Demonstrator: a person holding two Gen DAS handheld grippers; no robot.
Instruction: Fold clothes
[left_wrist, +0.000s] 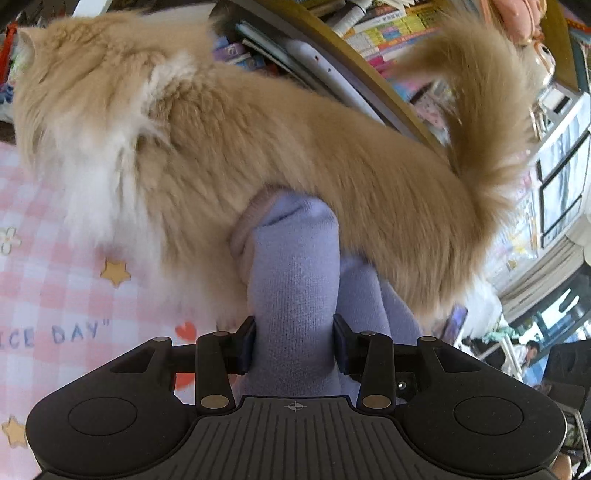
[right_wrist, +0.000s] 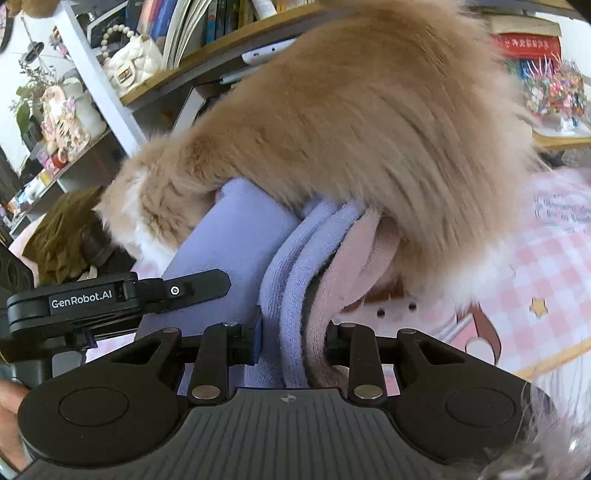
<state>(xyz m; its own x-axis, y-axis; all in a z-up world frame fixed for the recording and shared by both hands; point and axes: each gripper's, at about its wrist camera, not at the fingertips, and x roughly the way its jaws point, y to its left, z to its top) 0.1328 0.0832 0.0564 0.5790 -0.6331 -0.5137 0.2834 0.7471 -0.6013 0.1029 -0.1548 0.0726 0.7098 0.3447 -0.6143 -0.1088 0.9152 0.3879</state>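
Both my left hand-held gripper (left_wrist: 294, 343) and right hand-held gripper (right_wrist: 293, 341) pinch the bunched lilac garment (left_wrist: 295, 266) under a cat (left_wrist: 258, 147); no finished fold shows.

Soft lilac knit garment (left_wrist: 295, 266), fluffy-furred cat (left_wrist: 295, 147), matt checked cloth (left_wrist: 55, 288).

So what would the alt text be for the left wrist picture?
A fluffy ginger-and-white cat stands over a lavender knit garment that the left gripper clamps between its black fingers. Underneath lies a pink checked sheet with stars; crowded bookshelves fill the background.
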